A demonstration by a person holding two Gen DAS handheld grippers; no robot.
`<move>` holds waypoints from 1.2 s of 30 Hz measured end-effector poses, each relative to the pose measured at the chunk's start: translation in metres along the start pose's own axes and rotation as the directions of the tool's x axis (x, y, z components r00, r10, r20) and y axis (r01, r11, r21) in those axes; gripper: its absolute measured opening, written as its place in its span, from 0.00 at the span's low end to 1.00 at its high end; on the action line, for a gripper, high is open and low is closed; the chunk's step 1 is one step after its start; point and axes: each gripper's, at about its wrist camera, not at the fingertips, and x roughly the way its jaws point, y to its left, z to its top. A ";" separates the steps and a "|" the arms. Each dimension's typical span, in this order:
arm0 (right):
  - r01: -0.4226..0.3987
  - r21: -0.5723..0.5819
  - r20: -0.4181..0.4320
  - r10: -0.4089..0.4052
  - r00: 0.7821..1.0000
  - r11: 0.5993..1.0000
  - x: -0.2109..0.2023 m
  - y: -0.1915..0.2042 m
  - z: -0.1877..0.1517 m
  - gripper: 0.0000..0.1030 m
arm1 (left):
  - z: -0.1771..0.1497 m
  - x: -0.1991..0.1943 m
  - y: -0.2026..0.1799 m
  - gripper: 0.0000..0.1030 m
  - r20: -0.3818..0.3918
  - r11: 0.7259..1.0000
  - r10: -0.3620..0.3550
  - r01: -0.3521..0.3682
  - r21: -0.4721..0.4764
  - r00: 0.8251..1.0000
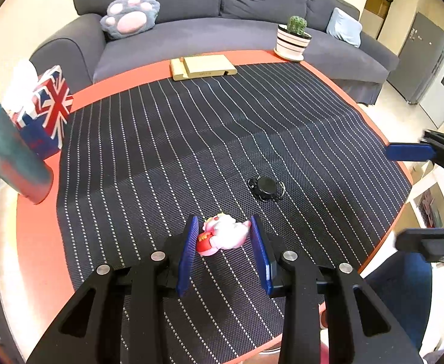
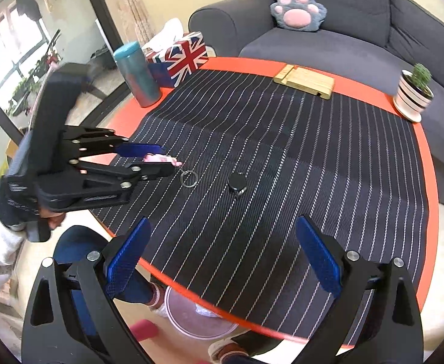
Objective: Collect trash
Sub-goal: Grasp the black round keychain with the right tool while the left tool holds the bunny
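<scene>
While the small pink-and-white plastic figurine (image 1: pixel 223 235) with a red base sits clamped between the blue pads of the left gripper (image 1: pixel 225 236), it hangs just above the near part of the black pinstriped mat (image 1: pixel 191 139), a metal key ring (image 2: pixel 189 178) dangling from it. Farther along the mat lies a round black object (image 1: pixel 265 188). The right gripper (image 2: pixel 222 261) stands wide apart and empty over the mat's near edge, above a pink-rimmed bin (image 2: pixel 191 318) on the floor.
</scene>
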 end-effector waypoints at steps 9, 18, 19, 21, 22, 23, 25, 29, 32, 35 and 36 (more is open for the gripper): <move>0.032 -0.050 -0.095 -0.036 0.995 0.998 0.048 -0.003 0.028 0.92 | 0.000 -0.015 0.011 0.34 0.018 1.000 0.002 -0.002 -0.015 1.000; 0.032 -0.046 -0.215 -0.041 0.976 0.998 0.096 -0.011 0.053 0.90 | -0.002 -0.022 0.020 0.34 0.029 0.999 0.003 -0.002 -0.036 1.000; 0.030 -0.043 -0.228 -0.039 0.973 0.999 0.101 -0.012 0.055 0.85 | -0.002 -0.022 0.020 0.34 0.030 0.999 0.003 -0.002 -0.037 1.000; 0.036 -0.039 -0.259 -0.045 0.965 0.999 0.111 -0.014 0.057 0.79 | -0.003 -0.023 0.022 0.34 0.032 0.999 0.003 -0.002 -0.043 0.999; 0.034 -0.036 -0.269 -0.043 0.962 0.999 0.115 -0.014 0.057 0.77 | -0.003 -0.023 0.023 0.34 0.033 0.999 0.003 -0.001 -0.044 0.999; 0.034 -0.033 -0.279 -0.042 0.959 0.999 0.119 -0.015 0.056 0.74 | -0.003 -0.024 0.023 0.34 0.034 0.999 0.002 0.000 -0.046 0.999; 0.034 -0.025 -0.287 -0.040 0.957 0.999 0.124 -0.016 0.056 0.66 | -0.003 -0.024 0.024 0.34 0.035 0.999 0.001 0.001 -0.047 0.999; 0.034 -0.028 -0.297 -0.041 0.954 0.999 0.131 -0.015 0.055 0.52 | -0.005 -0.023 0.026 0.34 0.036 0.998 -0.004 0.006 -0.055 0.999; 0.036 -0.032 -0.301 -0.044 0.953 0.999 0.134 -0.013 0.055 0.42 | -0.007 -0.022 0.027 0.34 0.035 0.998 -0.006 0.008 -0.058 0.999; 0.034 -0.031 -0.305 -0.041 0.952 0.999 0.137 -0.013 0.053 0.40 | -0.008 -0.020 0.027 0.34 0.033 0.998 -0.009 0.011 -0.060 0.999; 0.034 -0.030 -0.305 -0.041 0.952 0.999 0.138 -0.012 0.053 0.38 | -0.009 -0.020 0.027 0.34 0.033 0.998 -0.010 0.012 -0.059 0.999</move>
